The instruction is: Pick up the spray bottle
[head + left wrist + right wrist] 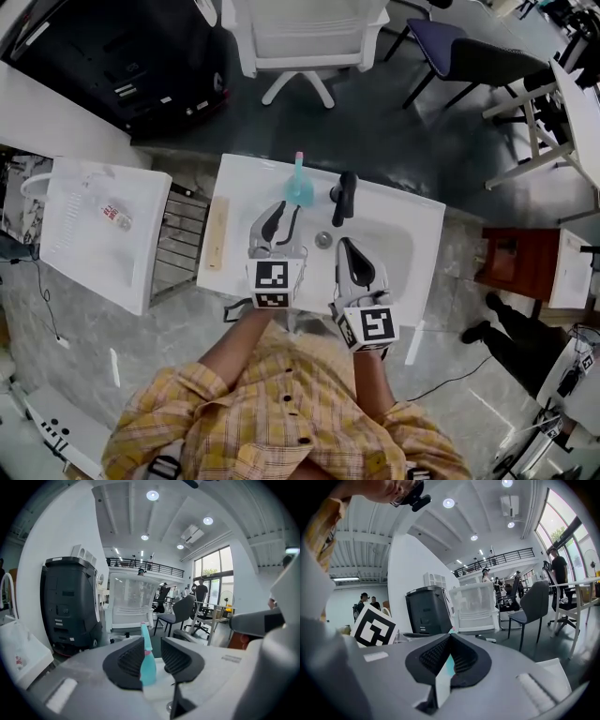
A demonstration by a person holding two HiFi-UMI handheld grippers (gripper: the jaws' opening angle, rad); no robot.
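Observation:
The spray bottle (298, 184) is teal with a pink collar and stands upright at the back edge of the white sink counter (412, 225). My left gripper (286, 214) is open, its tips just short of the bottle. In the left gripper view the spray bottle (147, 665) shows in the gap between the left gripper's (152, 644) dark pads, which do not press on it. My right gripper (344, 246) hangs over the basin, to the right and nearer me. Its jaws (450, 637) are shut with nothing in them. A teal sliver of the bottle (449, 665) shows behind them.
A black faucet (344, 197) stands just right of the bottle, with the drain (323, 240) below it. A wooden strip (217, 232) lies on the counter's left. A white chair (305, 37) and a black machine (122, 56) stand beyond; a white table (103, 234) is left.

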